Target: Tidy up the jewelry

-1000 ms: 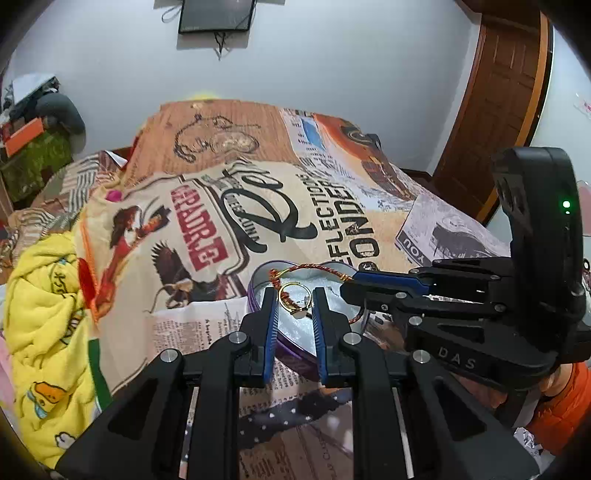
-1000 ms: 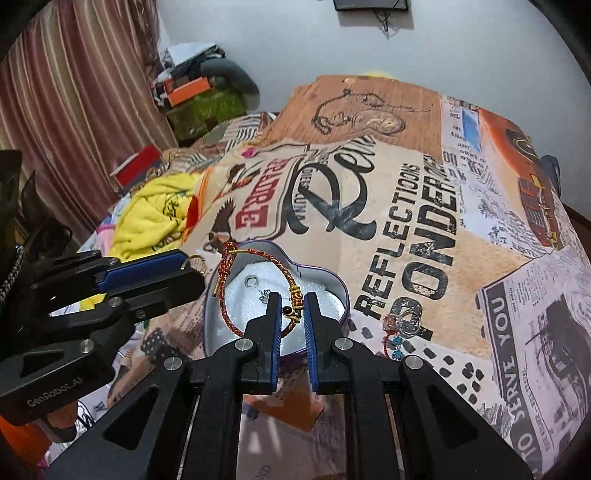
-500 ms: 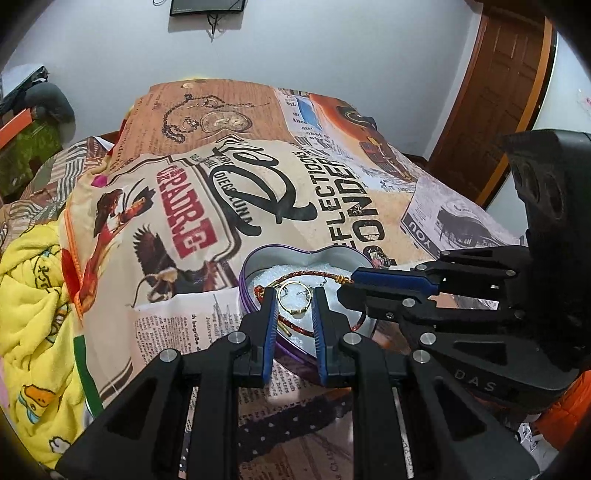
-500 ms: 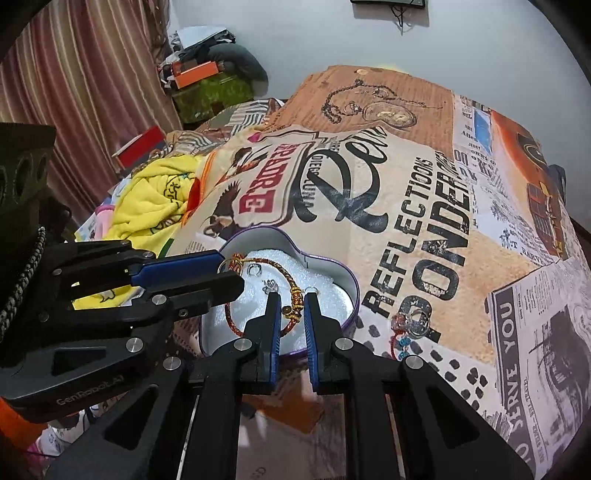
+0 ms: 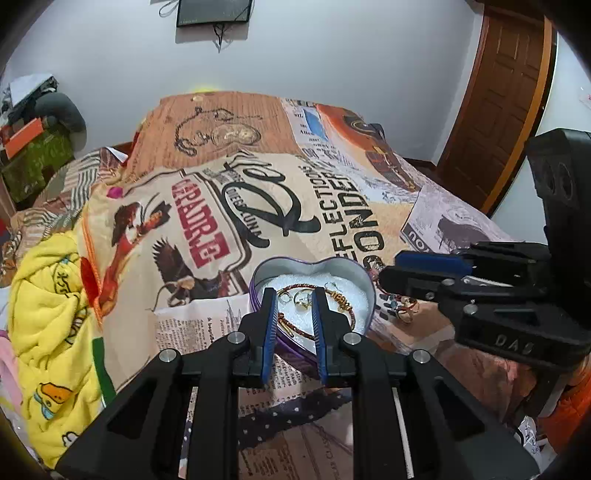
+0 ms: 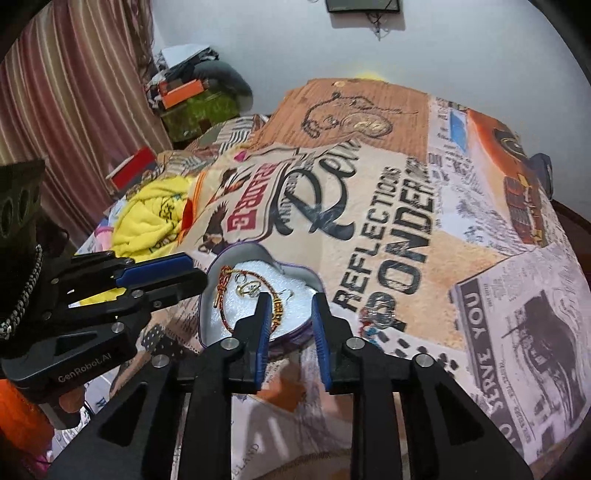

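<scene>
Over the near edge of the heart-shaped tin (image 5: 258, 275), the left gripper (image 5: 294, 295) stood with its blue-padded fingers parted and nothing between them — the gold ring (image 5: 302, 298) and the red-and-gold bracelet (image 5: 341, 300) lay on the white foam lining below, seen through the gap. Just to the tin's right, the right gripper (image 6: 288, 300) was likewise spread and held nothing; from its own camera its fingers framed the tin's near right lobe, the left finger (image 6: 263, 306) crossing the bracelet's gold beads in view, though whether it touched them could not be told. Inside the tin the bracelet curved around the ring and a small earring (image 6: 287, 294), all loose on the foam. More jewelry (image 5: 402, 308) — a tangle of rings and beads — lay on the bedspread (image 5: 207, 147) just beside the tin, on the side of the right gripper. Farther out, a yellow blanket (image 5: 48, 317) was bunched at the bed's left edge, a wooden door (image 5: 498, 92) stood at the far right, and a dark screen (image 5: 214, 13) hung on the white wall.
</scene>
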Motion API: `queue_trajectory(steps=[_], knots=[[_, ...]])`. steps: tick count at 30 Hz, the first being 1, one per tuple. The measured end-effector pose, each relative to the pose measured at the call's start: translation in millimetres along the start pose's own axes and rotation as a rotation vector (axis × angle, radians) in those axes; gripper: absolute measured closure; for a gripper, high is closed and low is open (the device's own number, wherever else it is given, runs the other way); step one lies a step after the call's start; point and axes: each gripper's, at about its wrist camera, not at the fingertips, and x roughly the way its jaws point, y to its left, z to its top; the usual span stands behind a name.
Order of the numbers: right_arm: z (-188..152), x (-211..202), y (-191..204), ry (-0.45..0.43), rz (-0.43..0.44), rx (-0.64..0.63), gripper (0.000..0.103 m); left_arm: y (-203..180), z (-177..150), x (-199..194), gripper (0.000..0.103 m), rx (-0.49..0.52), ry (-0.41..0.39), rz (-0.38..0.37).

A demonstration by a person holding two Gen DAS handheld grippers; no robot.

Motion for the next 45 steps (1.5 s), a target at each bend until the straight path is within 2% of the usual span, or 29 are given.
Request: queue_trajectory(steps=[4,11,17,27,34,39,45], knots=[[-1,-19,-7,-0.045,-0.021,0.025,0.064,-8,3,-13,0.086,0.015,-0.022,0.021],[-9,-49,-18,-0.093,-0.051,0.049,0.063,-28,5,-34,0.079,0.035,-0.052,0.027],[-25,-64,-37,-0.088,-0.094,0.072,0.063,-45,1,-33,0.075,0.042,-0.034,0.016],[-63,-63,-73,-0.004,-0.137,0.135,0.063,-75,-27,3,0.075,0.06,0.102,-0.052],[-80,-57,-84,0.028,-0.124,0.166,0.063,-97,-34,41,0.075,0.099,0.183,-0.092],[-84,-53,-90,0.043,-0.109,0.178,0.063,-105,-31,67,0.075,0.122,0.214,-0.081],[-84,-43,-95,0.059,-0.09,0.182,0.063,-108,-24,84,0.075,0.138,0.207,-0.064]])
